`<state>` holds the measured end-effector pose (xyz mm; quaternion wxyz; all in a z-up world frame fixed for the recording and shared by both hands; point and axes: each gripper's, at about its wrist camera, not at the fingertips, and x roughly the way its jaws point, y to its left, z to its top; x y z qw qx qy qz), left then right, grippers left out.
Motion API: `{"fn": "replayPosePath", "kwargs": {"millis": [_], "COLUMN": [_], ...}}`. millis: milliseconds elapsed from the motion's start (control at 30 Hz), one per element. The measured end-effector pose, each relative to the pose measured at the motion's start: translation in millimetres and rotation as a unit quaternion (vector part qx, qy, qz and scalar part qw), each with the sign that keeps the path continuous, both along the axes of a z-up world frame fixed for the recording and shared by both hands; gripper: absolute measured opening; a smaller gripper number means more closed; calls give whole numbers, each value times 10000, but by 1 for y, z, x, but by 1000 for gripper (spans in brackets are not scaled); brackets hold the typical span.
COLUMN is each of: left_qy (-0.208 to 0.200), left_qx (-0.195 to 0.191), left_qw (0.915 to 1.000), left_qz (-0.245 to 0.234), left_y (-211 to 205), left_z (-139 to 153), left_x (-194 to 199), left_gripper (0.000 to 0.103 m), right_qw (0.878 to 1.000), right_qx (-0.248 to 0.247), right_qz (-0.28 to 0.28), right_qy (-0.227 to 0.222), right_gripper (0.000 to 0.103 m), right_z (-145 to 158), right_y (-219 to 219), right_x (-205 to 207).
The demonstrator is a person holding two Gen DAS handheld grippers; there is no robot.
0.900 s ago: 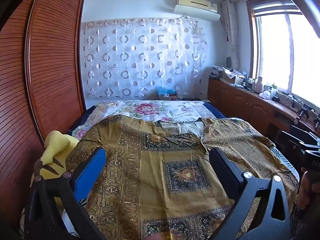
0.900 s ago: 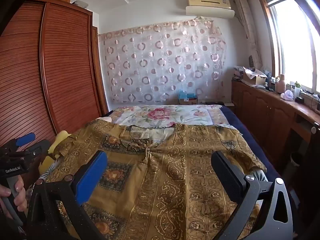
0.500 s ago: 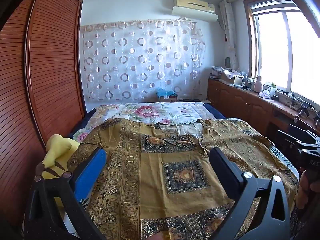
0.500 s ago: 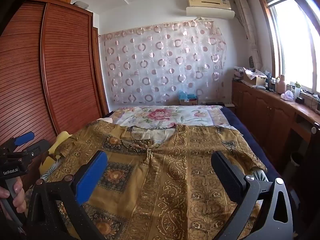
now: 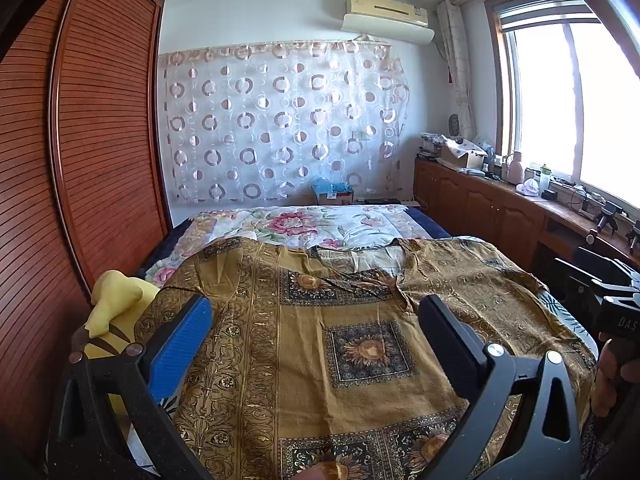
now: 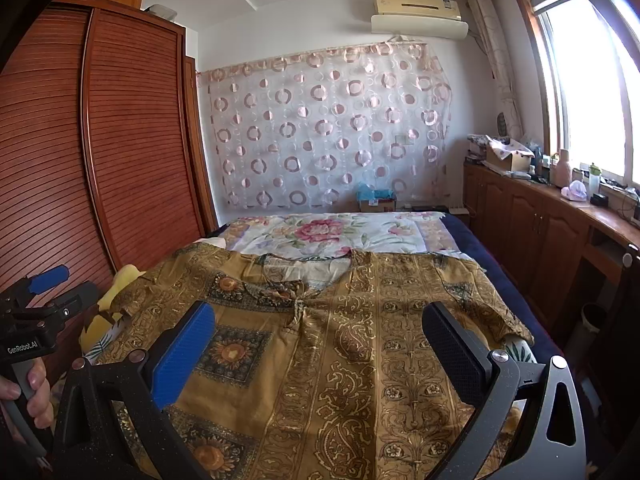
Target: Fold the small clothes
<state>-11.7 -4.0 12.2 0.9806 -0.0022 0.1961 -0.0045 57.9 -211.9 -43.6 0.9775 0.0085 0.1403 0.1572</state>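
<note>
While the ochre patterned garment (image 5: 320, 340) lies spread flat across the bed (image 5: 304, 224), neckline toward the far curtain (image 5: 280, 128), your left gripper (image 5: 316, 324) and right gripper (image 6: 320, 328) hover above it, both 2 jaws spread wide, pinching nothing.

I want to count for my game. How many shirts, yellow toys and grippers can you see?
Shirts: 1, the shirt spread flat on the bed.
Yellow toys: 1, the toy beside it.
Grippers: 2, the left gripper and the right gripper, both open.
Total: 4
</note>
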Motion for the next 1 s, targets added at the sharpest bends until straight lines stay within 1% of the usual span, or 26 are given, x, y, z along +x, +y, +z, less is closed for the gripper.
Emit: {"fn": "replayPosePath", "kwargs": {"millis": [1000], "left_qy": [-14], "left_qx": [22], "left_qw": [10000], "left_qz": [-20], "left_y": [-3], "left_z": [4], "left_x": [-1], "left_gripper": [103], "right_qw": [10000], "right_qx": [16], "right_qz": [1], "right_qy": [-3], "right_gripper": [103], "right_z": [-1], "right_y": [-1], "right_x": [0]}}
